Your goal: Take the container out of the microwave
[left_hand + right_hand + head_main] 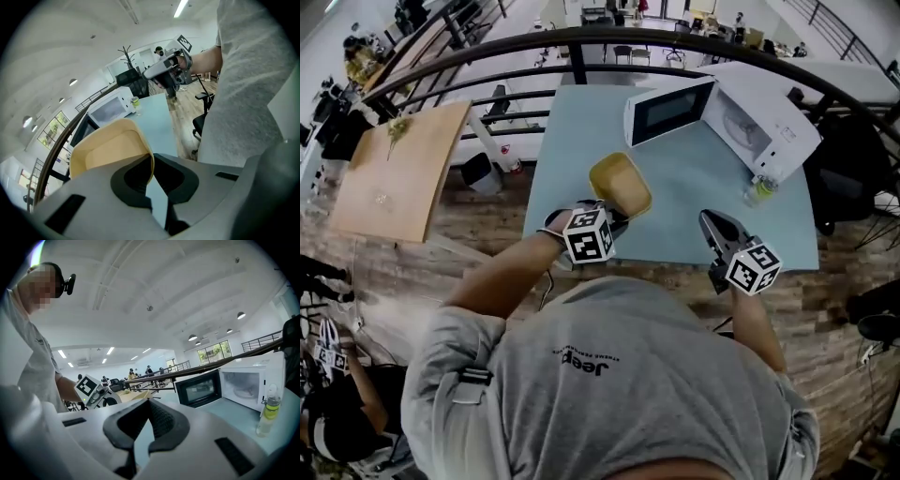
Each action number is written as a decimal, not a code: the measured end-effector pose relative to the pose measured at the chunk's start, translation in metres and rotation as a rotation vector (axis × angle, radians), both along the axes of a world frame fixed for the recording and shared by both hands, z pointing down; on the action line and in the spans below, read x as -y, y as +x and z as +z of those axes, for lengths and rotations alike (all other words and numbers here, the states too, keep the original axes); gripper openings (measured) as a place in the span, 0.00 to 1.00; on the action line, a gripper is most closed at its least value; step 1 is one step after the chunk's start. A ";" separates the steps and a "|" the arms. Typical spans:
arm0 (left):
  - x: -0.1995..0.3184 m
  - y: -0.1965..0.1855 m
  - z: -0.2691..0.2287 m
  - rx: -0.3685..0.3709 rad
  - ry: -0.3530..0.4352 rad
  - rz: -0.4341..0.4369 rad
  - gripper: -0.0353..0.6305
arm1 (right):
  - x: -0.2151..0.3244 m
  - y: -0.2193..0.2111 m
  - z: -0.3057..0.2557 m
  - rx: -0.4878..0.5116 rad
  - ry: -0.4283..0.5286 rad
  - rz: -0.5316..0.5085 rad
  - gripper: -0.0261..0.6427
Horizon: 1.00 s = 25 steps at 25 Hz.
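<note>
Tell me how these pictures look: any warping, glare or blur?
Head view: sharp and evenly lit, but fisheye bends the railing into an arc. Left gripper view: dark round vignette, container looms large up close. Right gripper view: bright ceiling lights, microwave clear.

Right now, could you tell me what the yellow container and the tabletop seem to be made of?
The yellow container looks like thin matte plastic: even colour, thin rounded rim, no glare. The tabletop looks like smooth pale blue laminate with a soft sheen, though painted board is possible.
</note>
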<state>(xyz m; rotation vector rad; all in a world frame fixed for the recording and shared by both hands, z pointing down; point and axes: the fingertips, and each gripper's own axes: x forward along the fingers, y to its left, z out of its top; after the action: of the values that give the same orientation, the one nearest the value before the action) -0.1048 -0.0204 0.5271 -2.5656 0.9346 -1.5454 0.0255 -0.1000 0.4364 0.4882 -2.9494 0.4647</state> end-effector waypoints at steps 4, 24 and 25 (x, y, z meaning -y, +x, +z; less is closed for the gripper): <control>-0.033 -0.030 0.016 0.048 -0.019 -0.022 0.10 | -0.020 -0.023 -0.003 -0.011 0.009 -0.044 0.07; -0.153 -0.220 0.134 0.096 -0.183 -0.002 0.10 | -0.124 -0.180 0.022 -0.164 -0.047 -0.001 0.07; -0.156 -0.223 0.142 0.103 -0.188 0.014 0.10 | -0.129 -0.186 0.024 -0.172 -0.049 0.003 0.07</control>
<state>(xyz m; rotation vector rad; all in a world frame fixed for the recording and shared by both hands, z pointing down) -0.3274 0.1351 0.6688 -2.5744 0.7956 -1.8234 -0.1603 0.0287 0.4601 0.5006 -2.7667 0.4690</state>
